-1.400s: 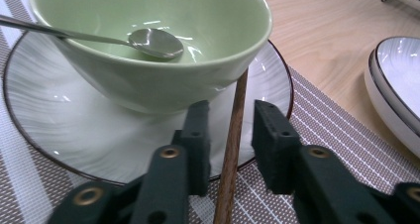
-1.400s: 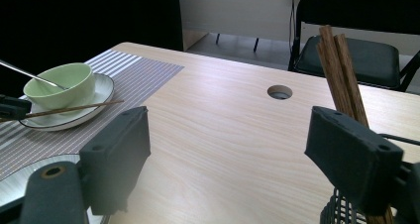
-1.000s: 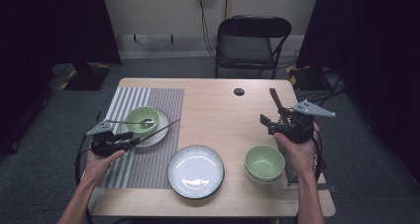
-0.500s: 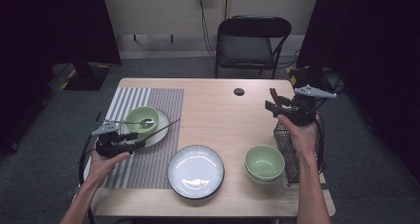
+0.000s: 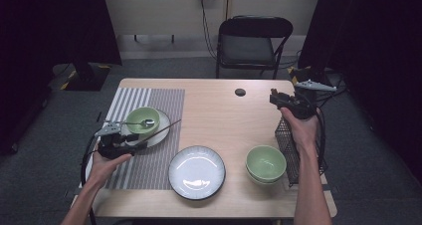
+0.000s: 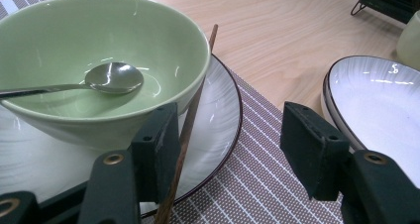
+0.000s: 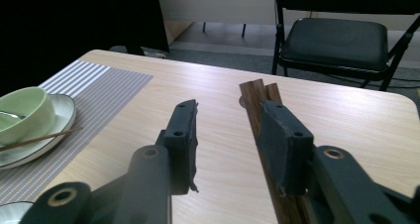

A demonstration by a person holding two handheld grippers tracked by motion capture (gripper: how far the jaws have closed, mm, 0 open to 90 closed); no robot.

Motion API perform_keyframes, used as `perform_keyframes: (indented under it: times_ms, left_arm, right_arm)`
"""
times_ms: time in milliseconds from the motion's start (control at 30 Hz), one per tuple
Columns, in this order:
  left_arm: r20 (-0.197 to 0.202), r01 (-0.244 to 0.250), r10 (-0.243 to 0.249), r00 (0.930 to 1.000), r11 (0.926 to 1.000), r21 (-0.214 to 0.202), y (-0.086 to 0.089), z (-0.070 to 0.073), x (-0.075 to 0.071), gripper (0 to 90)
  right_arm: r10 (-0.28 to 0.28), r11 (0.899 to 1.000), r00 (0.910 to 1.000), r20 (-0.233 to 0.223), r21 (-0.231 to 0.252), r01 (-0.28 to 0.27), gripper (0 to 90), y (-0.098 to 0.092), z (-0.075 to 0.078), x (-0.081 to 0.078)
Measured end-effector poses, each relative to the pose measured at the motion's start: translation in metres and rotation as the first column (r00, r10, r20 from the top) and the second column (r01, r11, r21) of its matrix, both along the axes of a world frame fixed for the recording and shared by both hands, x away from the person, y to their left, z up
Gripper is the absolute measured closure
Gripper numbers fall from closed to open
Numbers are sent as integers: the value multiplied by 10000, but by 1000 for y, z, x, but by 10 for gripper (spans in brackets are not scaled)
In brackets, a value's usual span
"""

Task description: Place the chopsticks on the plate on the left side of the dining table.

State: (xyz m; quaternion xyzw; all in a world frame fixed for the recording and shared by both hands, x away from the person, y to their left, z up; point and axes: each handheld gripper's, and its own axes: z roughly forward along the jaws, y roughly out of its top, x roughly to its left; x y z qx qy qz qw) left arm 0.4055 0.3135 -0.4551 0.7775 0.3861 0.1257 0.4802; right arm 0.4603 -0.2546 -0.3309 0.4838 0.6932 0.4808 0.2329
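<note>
Since the earlier frame the right gripper (image 5: 274, 97) has left the stacked green bowls (image 5: 265, 163) for the table's (image 5: 214, 95) far right corner. Its jaws, just closing, stand apart around dark chopsticks (image 7: 257, 97), which run lengthwise along one pad. The left gripper (image 6: 228, 149), whose jaws have just been opening, straddles a slim brown chopstick (image 6: 198, 90) on the plate (image 6: 223, 105).

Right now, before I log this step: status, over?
Left claw just opening, chopstick against one jaw, not gripped. Right claw just closing, nothing clamped; wooden sticks beside one jaw. Green bowl and plate crowd the chopstick.
</note>
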Motion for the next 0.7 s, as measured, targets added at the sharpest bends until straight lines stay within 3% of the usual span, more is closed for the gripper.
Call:
perform_keyframes:
  times_ms: [167,700]
  left_arm:
    - [-24,21,-21,10000,9999,-139,-1,0,-1,404]
    - [-22,43,-43,10000,10000,5,0,0,0,403]
  right_arm:
    - [-245,9993,9995,-211,-277,239,620,-3,-3,5]
    - [-483,9961,9969,-617,-767,435,699,-5,-13,11]
